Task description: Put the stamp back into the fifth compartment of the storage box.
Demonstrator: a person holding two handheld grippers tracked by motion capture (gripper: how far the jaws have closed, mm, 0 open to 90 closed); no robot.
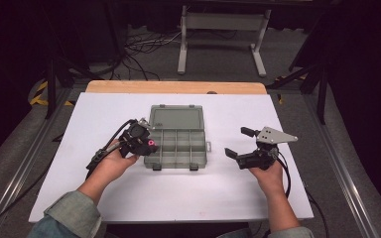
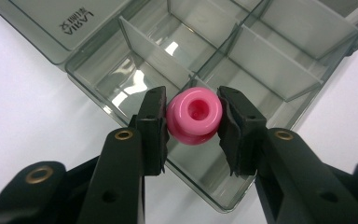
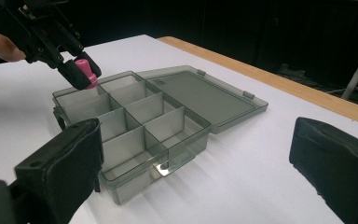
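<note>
Holding a pink spool (image 2: 194,116) between its jaws, your left gripper (image 2: 193,119) hangs over the compartment box (image 2: 223,60), probably above its near edge row. Your right gripper (image 1: 241,143) waits wide open, well apart, on bare table (image 1: 144,193).

My high view is soft and low in detail; the white table (image 1: 178,198) is bright, the room around it nearly black. In the left gripper view, glare spots sit on the box (image 2: 135,88) floor and the pink bead (image 2: 195,115) shines. My right gripper view's near jaws blur.
</note>
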